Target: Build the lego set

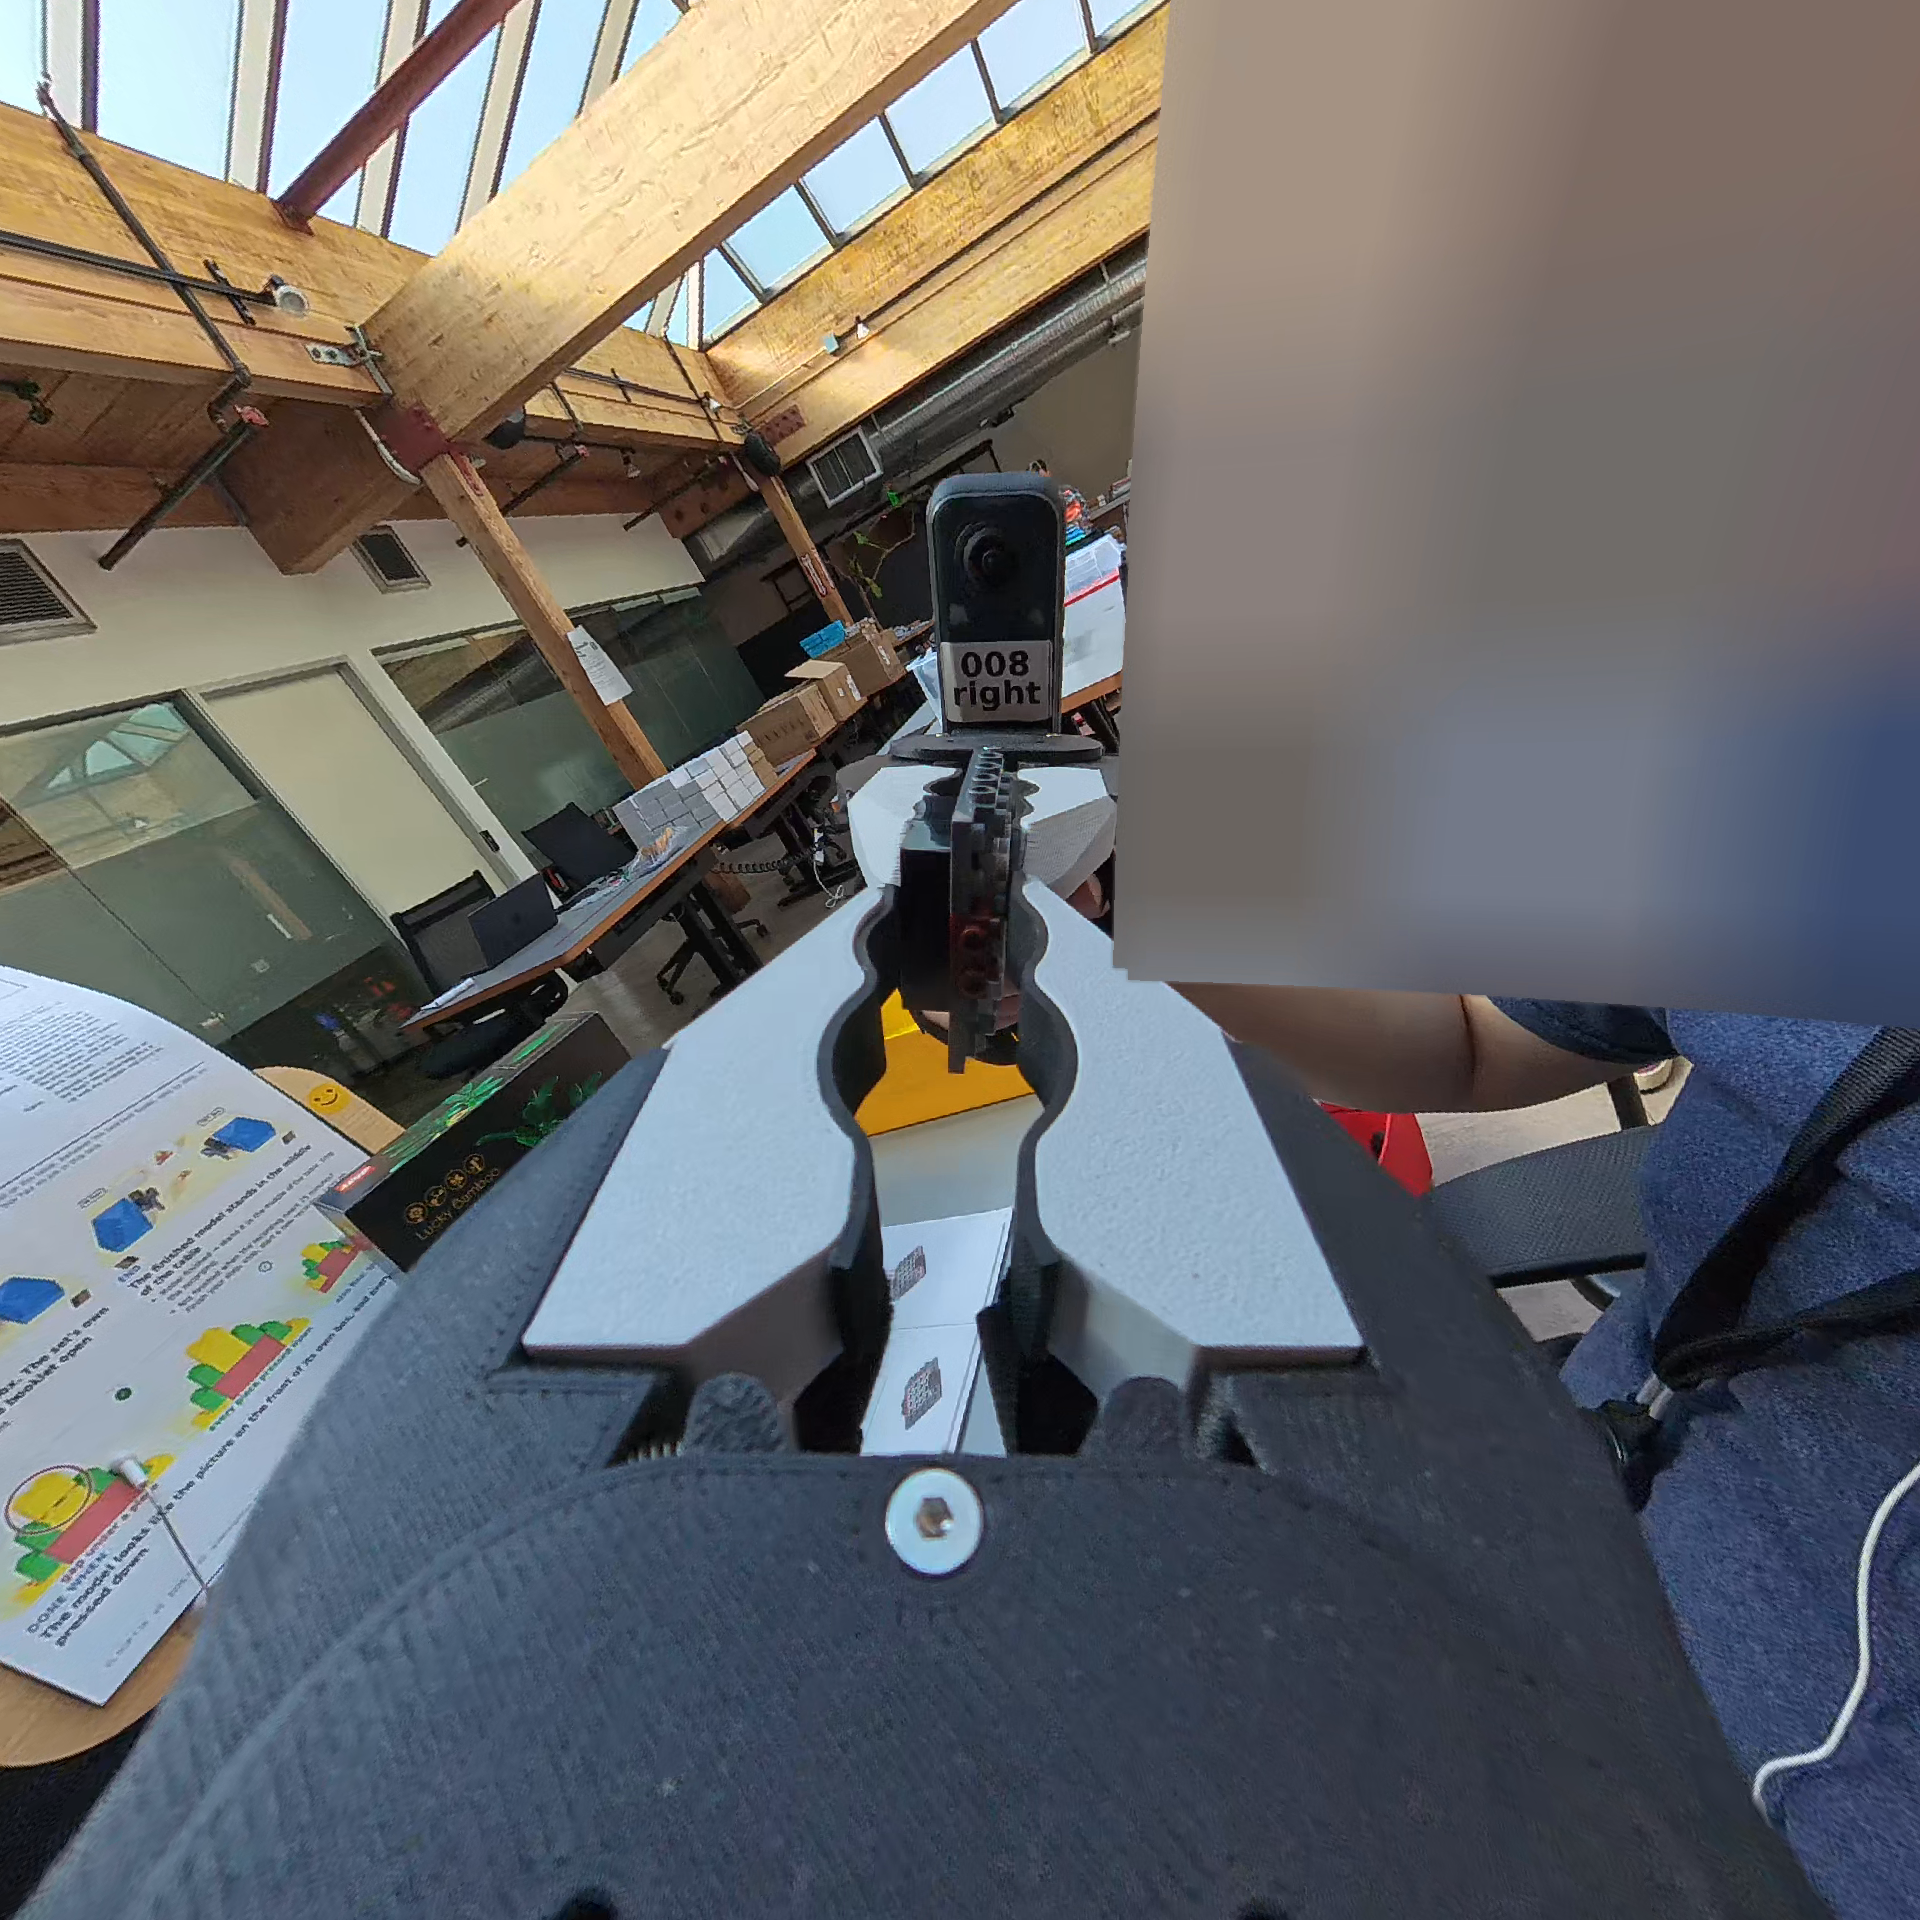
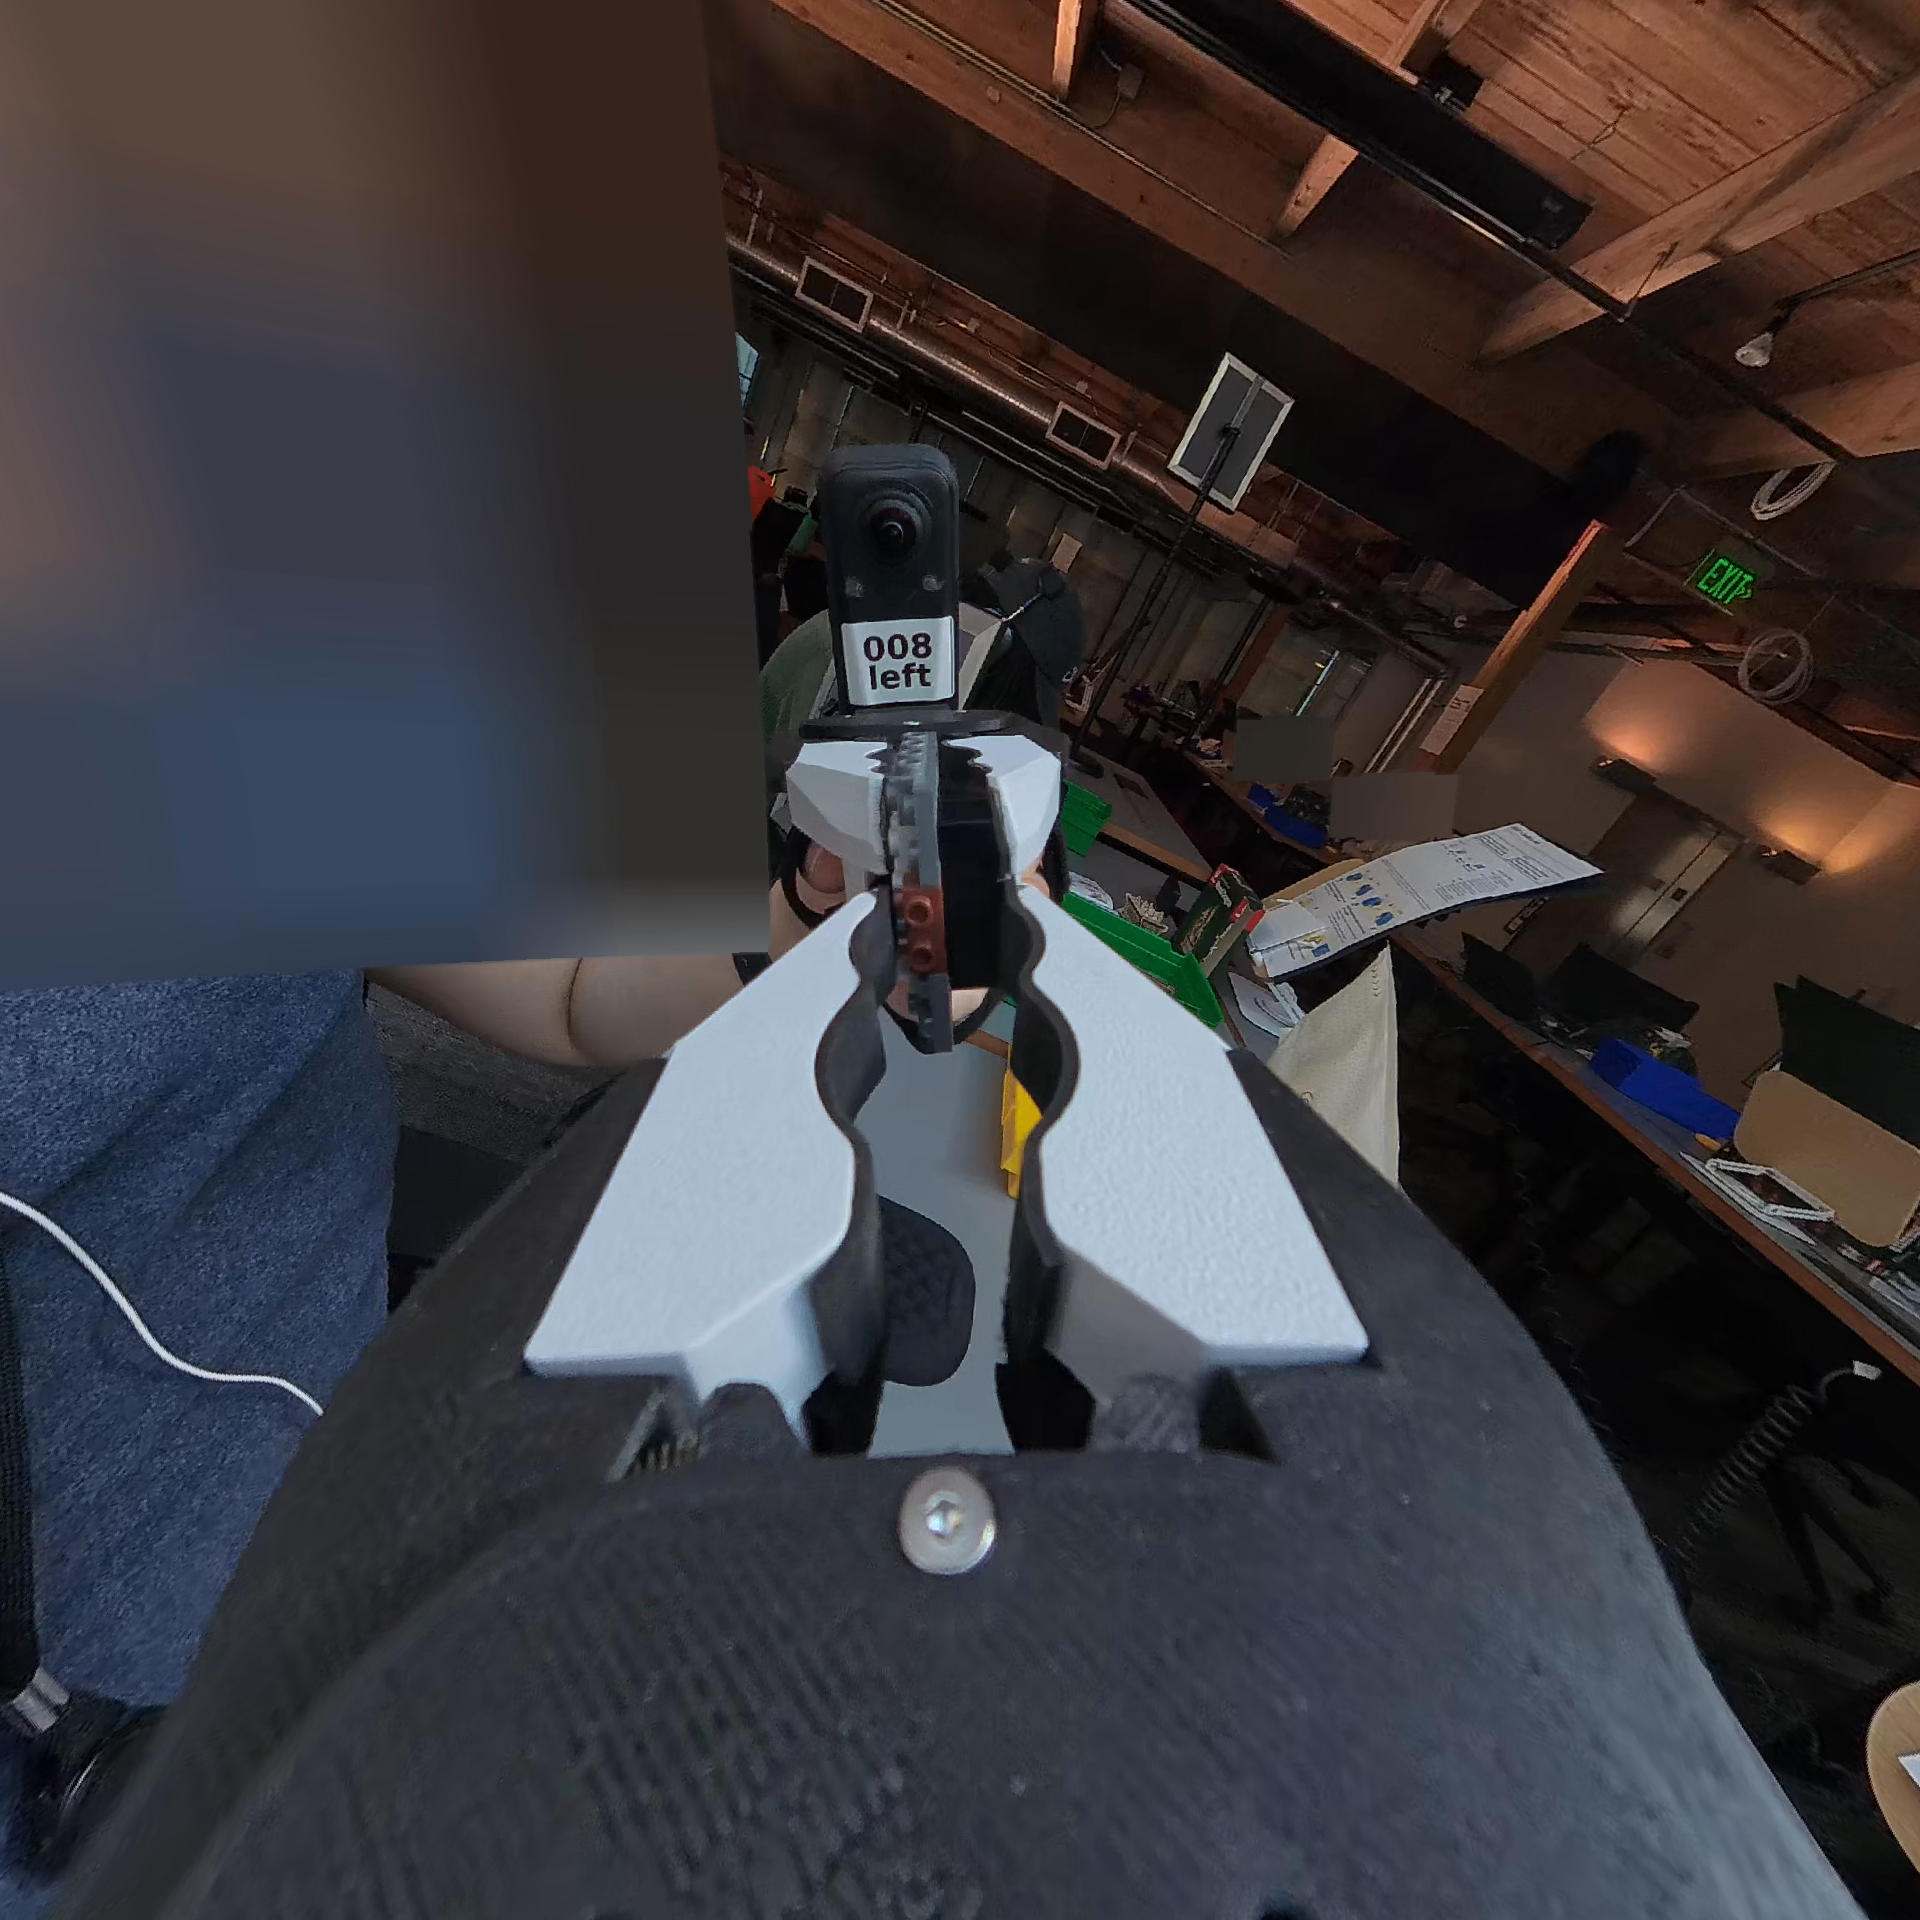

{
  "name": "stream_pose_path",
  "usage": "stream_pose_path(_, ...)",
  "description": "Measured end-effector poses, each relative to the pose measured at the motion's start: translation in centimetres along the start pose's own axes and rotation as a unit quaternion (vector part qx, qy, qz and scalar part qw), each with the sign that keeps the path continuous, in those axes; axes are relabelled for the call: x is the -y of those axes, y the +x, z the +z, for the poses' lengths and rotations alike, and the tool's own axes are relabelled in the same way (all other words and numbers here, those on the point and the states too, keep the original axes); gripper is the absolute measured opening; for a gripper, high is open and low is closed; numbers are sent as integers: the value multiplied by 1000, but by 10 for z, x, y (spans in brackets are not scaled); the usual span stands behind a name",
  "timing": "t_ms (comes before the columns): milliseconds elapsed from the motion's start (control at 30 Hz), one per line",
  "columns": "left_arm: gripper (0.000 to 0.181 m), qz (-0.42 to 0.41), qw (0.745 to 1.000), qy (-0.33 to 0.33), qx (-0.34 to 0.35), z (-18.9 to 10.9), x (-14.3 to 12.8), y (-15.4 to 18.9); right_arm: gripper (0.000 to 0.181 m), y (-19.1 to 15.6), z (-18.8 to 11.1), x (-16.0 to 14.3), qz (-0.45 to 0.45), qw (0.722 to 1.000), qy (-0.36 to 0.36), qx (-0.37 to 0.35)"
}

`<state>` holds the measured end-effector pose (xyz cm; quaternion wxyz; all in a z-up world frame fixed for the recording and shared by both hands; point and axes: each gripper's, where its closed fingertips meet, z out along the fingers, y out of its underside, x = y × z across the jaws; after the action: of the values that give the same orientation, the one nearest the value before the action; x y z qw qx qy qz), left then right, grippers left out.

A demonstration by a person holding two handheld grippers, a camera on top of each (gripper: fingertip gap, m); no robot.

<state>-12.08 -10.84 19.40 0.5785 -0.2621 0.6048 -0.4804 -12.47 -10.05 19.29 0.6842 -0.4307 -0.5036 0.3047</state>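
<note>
Lego assembly (image 1: 961,914) clamped between opposing left tongs (image 1: 951,940), right tongs (image 2: 945,935)

So by my count there are two grippers, the left gripper (image 1: 961,935) and the right gripper (image 2: 940,935), each with two white fingers (image 1: 748,1174), and they're facing each other with one dark lego assembly (image 1: 971,914) between them, which has two red round studs (image 2: 920,932) showing on it. Each gripper carries one black camera (image 1: 995,582) with one white sticker under it, so that's two cameras total. Off to the side I count one printed instruction sheet (image 1: 135,1299), one dark box with plant art (image 1: 473,1143), one yellow tray (image 1: 935,1070), one green bin (image 2: 1138,951) and one silver screw (image 1: 933,1520) on each gripper body.
</note>
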Motion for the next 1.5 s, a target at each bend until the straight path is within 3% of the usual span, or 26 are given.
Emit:
stream_pose_path(133,31,-12,1000,-12,-4,1,-8,2,18,2,-3,3,18,1000,7,-2)
stream_pose_path(400,17,-13,1000,-5,8,-2,-8,-3,18,3,-3,1,33,999,5,4)
stream_pose_path(533,17,-11,1000,-5,13,-2,-8,-6,18,6,-3,0,54,998,5,6)
stream_pose_path(933,17,-116,993,12,9,-3,-14,-20,27,18,-6,-10,110,994,19,-11)
stream_pose_path(1300,17,-127,992,10,6,-2,-16,-19,18,18,-1,-16,112,994,9,-14)
stream_pose_path(1400,29,-123,992,-8,17,-1,-23,-21,18,22,-4,-12,129,991,26,-20)
stream_pose_path(1500,23,-120,992,-6,24,0,-25,-21,18,25,-5,-13,141,989,26,-22)
